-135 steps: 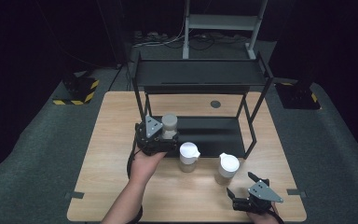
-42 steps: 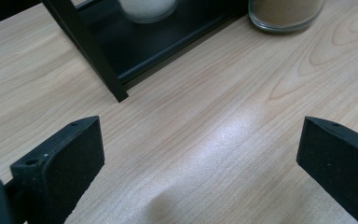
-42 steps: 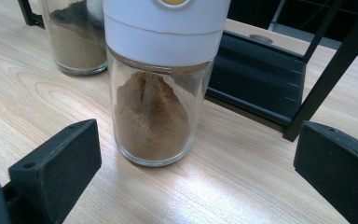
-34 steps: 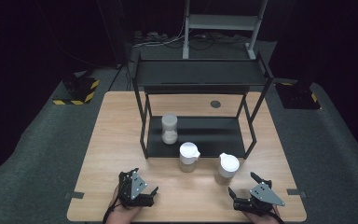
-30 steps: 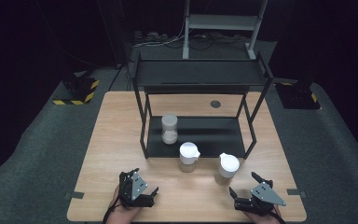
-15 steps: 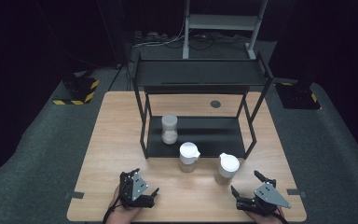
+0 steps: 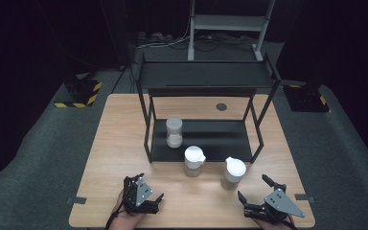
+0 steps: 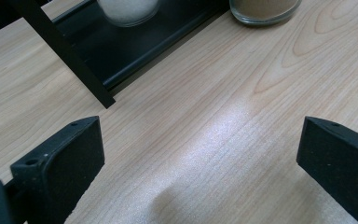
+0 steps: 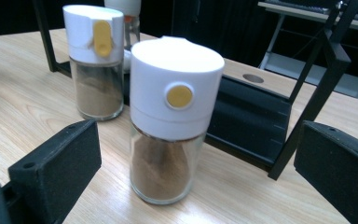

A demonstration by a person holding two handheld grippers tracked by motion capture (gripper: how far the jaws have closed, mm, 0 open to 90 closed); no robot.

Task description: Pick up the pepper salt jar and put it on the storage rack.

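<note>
Item 1: my right gripper (image 7: 255, 195), low at near edge of wooden table (image 7: 120, 143). Jaws spread wide, nothing between the pads.
Item 2: spice jar w/ white cap and round yellow button (image 9: 172, 116), brown powder inside. Upright on table, just ahead of my right jaws, centred in the gap but not touching either pad.
Item 3: 2nd spice jar, white cap w/ yellow flip tab (image 9: 94, 65), tan powder. Further ahead, off toward my right gripper's left jaw, beside black rack (image 7: 206, 81)'s front edge.
Item 4: my left gripper (image 7: 147, 190), also at near edge. Jaws released, wide apart, bare wood between them.
Item 5: jar of white powder (image 7: 174, 132), on rack's bottom tray, well ahead of left jaws; its base seen at top of left gripper view.
</note>
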